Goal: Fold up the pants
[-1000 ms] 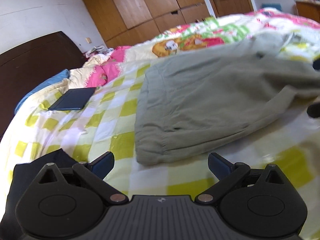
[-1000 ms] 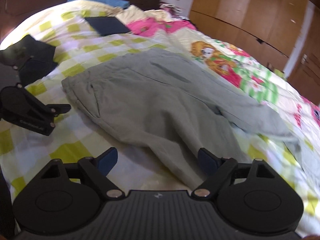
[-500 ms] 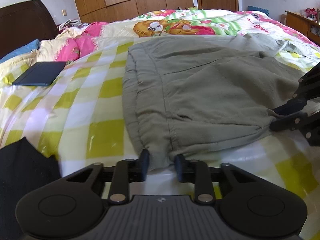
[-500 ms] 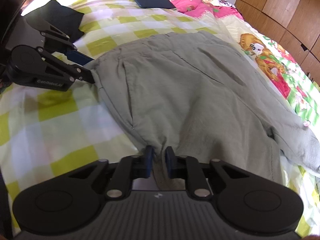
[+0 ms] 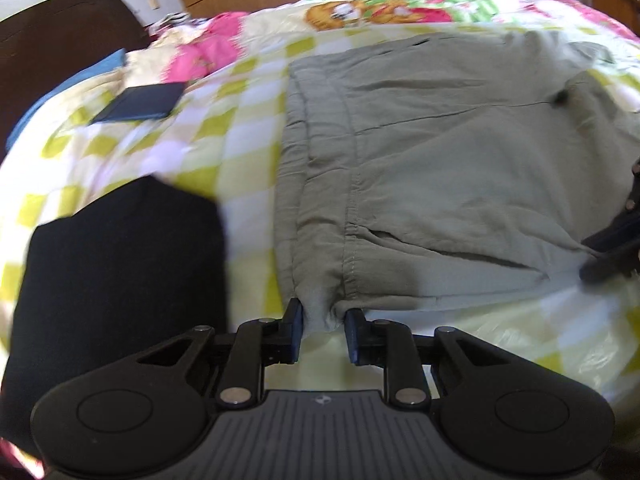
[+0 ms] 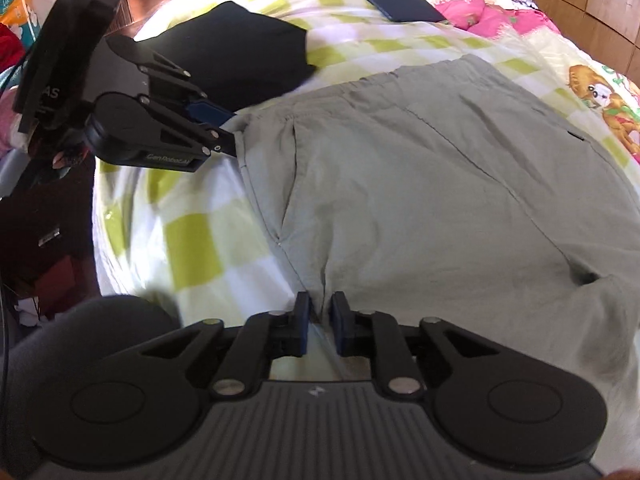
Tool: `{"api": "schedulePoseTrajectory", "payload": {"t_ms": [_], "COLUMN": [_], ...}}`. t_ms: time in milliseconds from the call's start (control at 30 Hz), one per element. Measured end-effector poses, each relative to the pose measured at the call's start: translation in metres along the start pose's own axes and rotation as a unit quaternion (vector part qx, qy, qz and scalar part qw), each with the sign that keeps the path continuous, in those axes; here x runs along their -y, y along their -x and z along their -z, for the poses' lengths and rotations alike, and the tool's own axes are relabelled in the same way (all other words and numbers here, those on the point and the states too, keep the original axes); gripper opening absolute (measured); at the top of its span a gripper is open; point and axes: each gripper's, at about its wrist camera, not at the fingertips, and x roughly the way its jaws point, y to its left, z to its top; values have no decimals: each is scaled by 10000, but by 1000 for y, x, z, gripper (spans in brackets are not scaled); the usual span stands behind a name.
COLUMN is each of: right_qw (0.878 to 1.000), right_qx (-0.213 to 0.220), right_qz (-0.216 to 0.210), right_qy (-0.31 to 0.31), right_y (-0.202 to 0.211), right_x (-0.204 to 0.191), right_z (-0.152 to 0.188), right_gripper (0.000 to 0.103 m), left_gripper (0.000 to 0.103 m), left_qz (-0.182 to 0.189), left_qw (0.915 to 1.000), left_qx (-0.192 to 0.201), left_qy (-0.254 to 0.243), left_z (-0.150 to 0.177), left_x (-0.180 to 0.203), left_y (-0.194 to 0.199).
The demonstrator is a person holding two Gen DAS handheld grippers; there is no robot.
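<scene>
Grey-green pants (image 5: 440, 160) lie spread on a checked yellow and white bed cover (image 5: 200, 148). My left gripper (image 5: 322, 334) is shut on the near corner of the waistband, lifting it a little. My right gripper (image 6: 320, 322) is shut on the near side edge of the pants (image 6: 420, 184), below the pocket. The left gripper also shows in the right wrist view (image 6: 224, 136) at the waistband corner. The right gripper's fingers (image 5: 612, 248) show at the right edge of the left wrist view. The pants' legs run off to the right.
A folded black garment (image 5: 120, 264) lies on the bed left of the pants. A dark blue flat case (image 5: 140, 102) lies farther back. Pink and cartoon-print bedding (image 5: 360, 12) covers the far side. The bed's edge and a cluttered floor (image 6: 44, 240) are at left.
Both grippers went from open above the bed to shut on the pants' near edge. They have since pulled the edge toward me, and the black garment has come closer in view.
</scene>
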Motion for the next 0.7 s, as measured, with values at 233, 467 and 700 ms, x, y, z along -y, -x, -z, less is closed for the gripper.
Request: {"api": "schedulePoseTrajectory", "payload": {"t_ms": [233, 467, 700], "right_qw": [9938, 9172, 7542], "right_qx": [410, 541, 1246], "right_qz": [249, 1785, 2672], "right_qy": [-1003, -3520, -5868], "right_y": [48, 141, 233], "right_x": [21, 133, 216], "right_z": [31, 149, 302], "right_gripper": [30, 31, 31], "left_gripper": [43, 44, 44], "left_qz": [-357, 336, 1767], "left_qw": [9986, 9953, 9755], "left_qx": [247, 893, 906], "left_qy": [299, -185, -948], "left_z": [0, -42, -83], "left_x": [10, 90, 231], "left_y": [35, 61, 54]}}
